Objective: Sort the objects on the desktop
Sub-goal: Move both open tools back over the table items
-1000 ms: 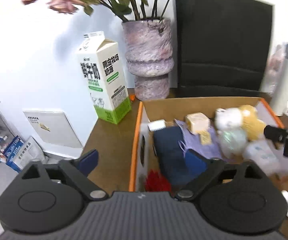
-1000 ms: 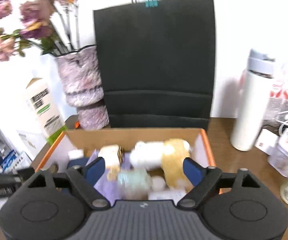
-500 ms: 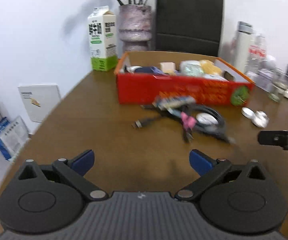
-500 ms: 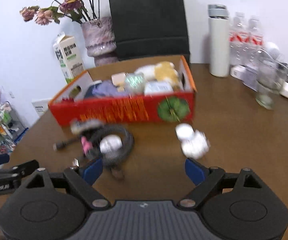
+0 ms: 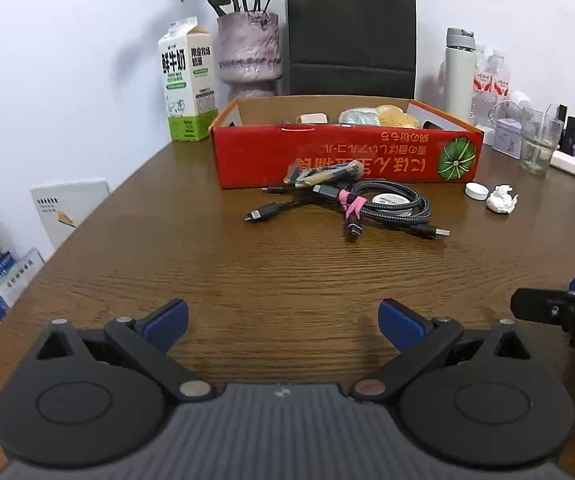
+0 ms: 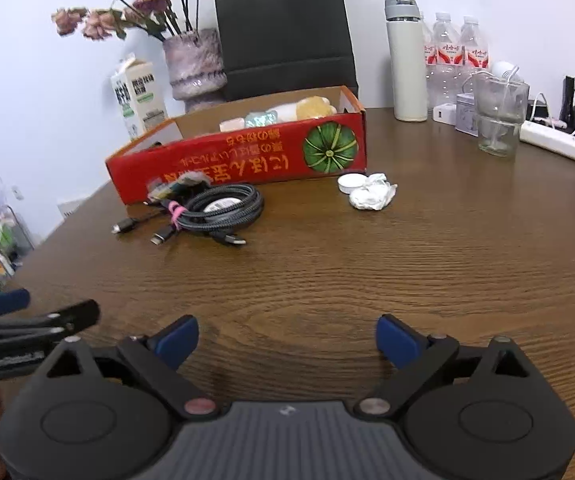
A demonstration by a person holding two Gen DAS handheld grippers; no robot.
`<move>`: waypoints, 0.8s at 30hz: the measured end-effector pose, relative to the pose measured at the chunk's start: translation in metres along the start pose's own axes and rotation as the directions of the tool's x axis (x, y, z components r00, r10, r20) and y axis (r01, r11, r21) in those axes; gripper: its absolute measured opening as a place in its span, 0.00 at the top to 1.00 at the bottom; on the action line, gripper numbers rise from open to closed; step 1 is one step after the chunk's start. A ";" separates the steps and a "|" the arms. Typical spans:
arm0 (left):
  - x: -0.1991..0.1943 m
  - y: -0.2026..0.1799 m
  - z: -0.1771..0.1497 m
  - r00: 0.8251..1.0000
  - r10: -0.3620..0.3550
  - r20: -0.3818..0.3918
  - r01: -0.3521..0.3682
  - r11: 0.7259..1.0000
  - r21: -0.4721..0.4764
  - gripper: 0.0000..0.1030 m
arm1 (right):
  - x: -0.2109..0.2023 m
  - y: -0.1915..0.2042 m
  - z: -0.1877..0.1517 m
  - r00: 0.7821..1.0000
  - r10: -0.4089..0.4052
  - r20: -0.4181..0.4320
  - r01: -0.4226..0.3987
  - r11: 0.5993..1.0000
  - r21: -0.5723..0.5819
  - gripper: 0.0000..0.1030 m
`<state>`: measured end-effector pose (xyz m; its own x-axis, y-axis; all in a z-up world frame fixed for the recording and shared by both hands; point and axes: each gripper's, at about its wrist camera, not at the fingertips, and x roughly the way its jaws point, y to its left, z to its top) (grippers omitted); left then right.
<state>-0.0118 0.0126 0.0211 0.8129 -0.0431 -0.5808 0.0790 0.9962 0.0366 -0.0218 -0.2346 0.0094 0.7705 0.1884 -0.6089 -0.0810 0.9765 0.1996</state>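
Braided cable coil (image 5: pixel 383 204) lies flat before the red box (image 5: pixel 343 152), long axis left-right.
Plugs point toward the camera; bottle cap (image 5: pixel 476 191) and crumpled tissue (image 5: pixel 501 199) lie rightward on the tabletop (image 5: pixel 287 264); both grippers' jaws spread, empty.

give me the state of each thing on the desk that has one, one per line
left gripper: open, empty
right gripper: open, empty
red box: open top, items inside
cable bundle: coiled, pink tie
bottle cap: off, lying on the table
tissue: crumpled
glass: upright
milk carton: upright
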 end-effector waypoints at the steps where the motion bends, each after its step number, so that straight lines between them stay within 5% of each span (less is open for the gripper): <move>1: 0.000 0.001 0.000 1.000 -0.001 0.001 0.001 1.000 -0.007 0.00 | 0.000 0.000 0.000 1.000 0.001 0.005 -0.001 1.000 0.006 0.06; 13: 0.012 0.025 0.002 0.996 -0.061 -0.070 0.050 0.987 -0.153 0.00 | 0.002 0.021 -0.008 0.999 -0.035 0.001 0.035 0.993 -0.114 0.06; 24: 0.014 0.017 0.010 0.994 -0.057 -0.098 0.046 0.993 -0.110 0.00 | 0.003 0.012 -0.002 0.999 0.022 -0.024 -0.024 0.996 -0.091 0.03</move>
<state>0.0068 0.0283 0.0222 0.7465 -0.0924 -0.6589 0.0528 0.9954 -0.0798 -0.0220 -0.2224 0.0086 0.7535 0.2122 -0.6223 -0.1570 0.9772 0.1431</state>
